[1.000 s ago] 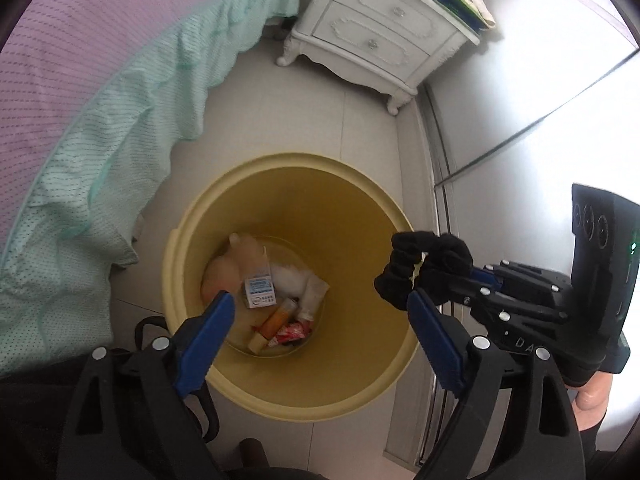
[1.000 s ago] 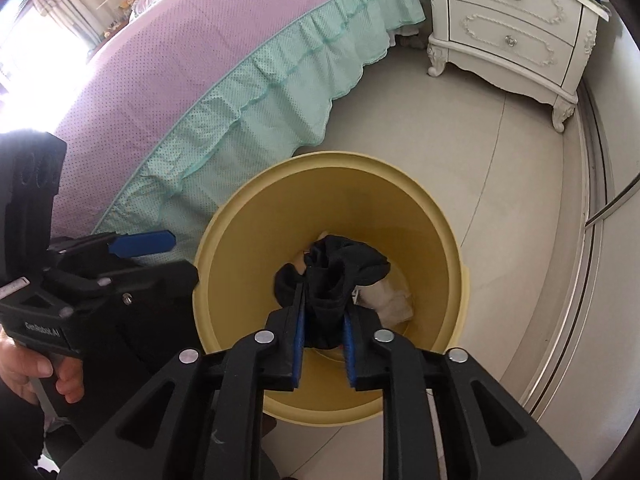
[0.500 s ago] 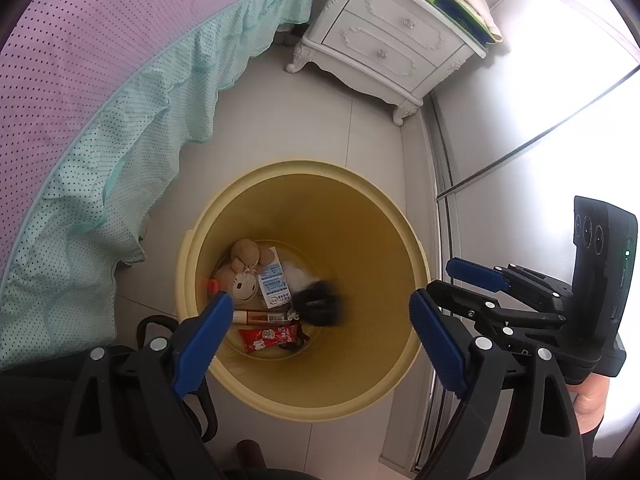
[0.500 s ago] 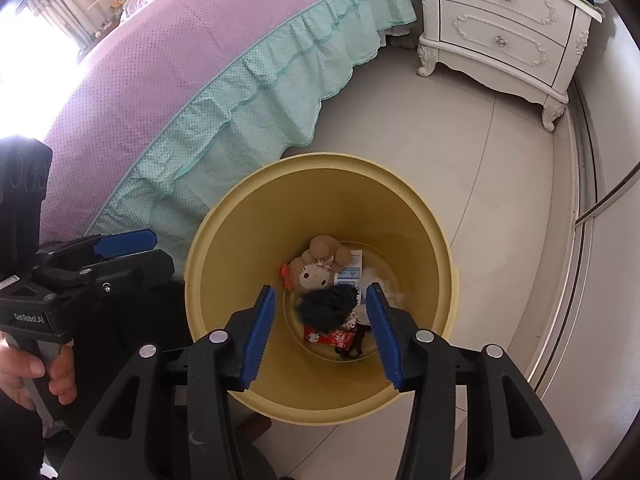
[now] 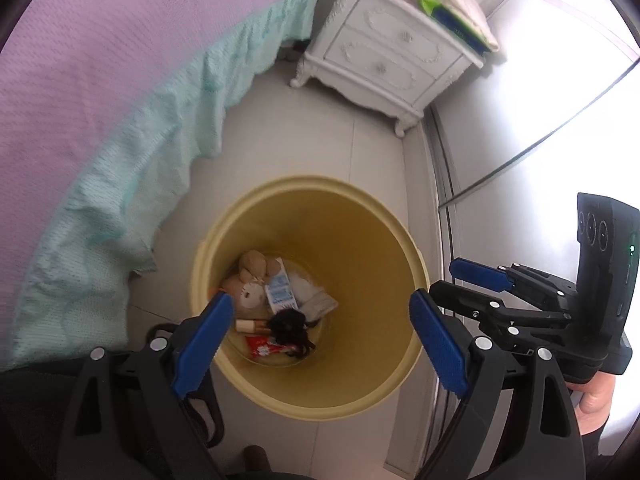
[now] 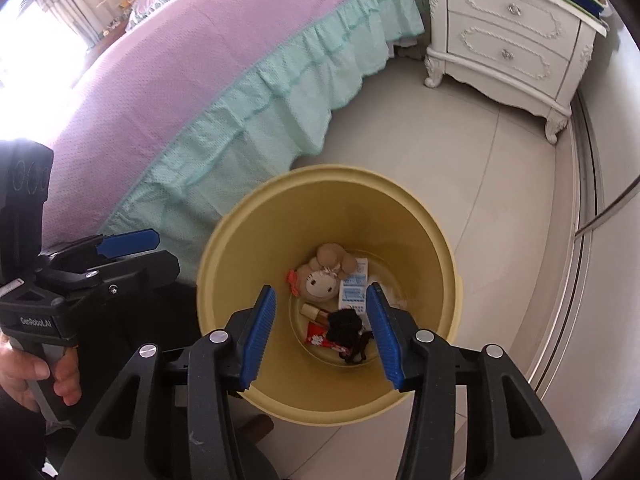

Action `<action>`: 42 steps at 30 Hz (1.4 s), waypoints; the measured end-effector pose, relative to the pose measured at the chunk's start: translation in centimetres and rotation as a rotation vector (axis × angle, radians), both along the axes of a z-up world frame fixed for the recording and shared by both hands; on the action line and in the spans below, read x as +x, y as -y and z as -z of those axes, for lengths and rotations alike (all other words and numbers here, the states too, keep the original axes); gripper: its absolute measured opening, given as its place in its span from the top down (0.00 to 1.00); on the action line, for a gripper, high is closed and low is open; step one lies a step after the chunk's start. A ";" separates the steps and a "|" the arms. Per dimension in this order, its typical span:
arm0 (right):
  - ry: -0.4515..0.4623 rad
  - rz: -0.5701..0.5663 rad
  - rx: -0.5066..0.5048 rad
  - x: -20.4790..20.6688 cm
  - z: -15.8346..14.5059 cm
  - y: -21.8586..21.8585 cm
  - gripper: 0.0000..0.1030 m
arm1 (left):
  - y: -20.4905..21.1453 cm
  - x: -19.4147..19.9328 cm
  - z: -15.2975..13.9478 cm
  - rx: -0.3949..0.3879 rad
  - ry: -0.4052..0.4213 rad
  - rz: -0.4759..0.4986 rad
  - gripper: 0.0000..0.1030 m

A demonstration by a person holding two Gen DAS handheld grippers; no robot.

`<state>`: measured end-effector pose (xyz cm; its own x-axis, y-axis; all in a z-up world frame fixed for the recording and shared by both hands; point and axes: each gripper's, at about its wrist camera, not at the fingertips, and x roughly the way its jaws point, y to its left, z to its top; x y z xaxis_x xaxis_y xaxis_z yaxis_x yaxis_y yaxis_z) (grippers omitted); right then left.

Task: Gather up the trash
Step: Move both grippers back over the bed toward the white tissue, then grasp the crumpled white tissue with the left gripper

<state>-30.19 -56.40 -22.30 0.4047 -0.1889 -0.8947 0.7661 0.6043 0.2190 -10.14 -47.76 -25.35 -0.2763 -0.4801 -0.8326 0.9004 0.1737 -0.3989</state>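
Bin point(image 6: 420, 216) on floor near bed skirt point(image 6: 260, 112), trash at its bottom: black scrunchie point(image 6: 345, 325) on red wrapper point(image 6: 318, 338), beside plush toy point(image 6: 322, 274) and carton point(image 6: 353, 294). Right gripper point(image 6: 322, 330) over bin, jaws apart, empty. Left gripper point(image 5: 318, 346) also spread, empty. Risk: low fingers catching rim, tipping bin.

Trash point(image 6: 345, 326) in bin point(image 6: 420, 240) beside bed point(image 6: 200, 80)
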 end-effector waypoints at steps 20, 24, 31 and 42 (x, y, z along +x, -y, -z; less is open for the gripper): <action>0.471 -0.563 -0.209 22.6 -13.8 -9.2 0.11 | -20.8 17.2 -18.4 -0.192 0.438 -0.762 0.04; 0.574 -0.644 -0.183 27.6 -15.0 -11.7 0.08 | -25.2 21.6 -19.9 -0.150 0.474 -0.930 0.04; 0.612 -0.781 -0.143 36.4 -15.6 -16.3 0.08 | -31.3 30.2 -19.4 -0.085 0.476 -1.150 0.04; 0.570 -0.900 -0.186 45.8 -16.0 -20.0 0.08 | -31.9 42.1 -15.2 0.032 0.387 -1.268 0.04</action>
<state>15.60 -36.44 -6.29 0.8104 0.2724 -0.5188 -0.1616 0.9549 0.2491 31.95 -15.81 -10.11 0.6022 -0.2069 -0.7711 0.1627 0.9774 -0.1352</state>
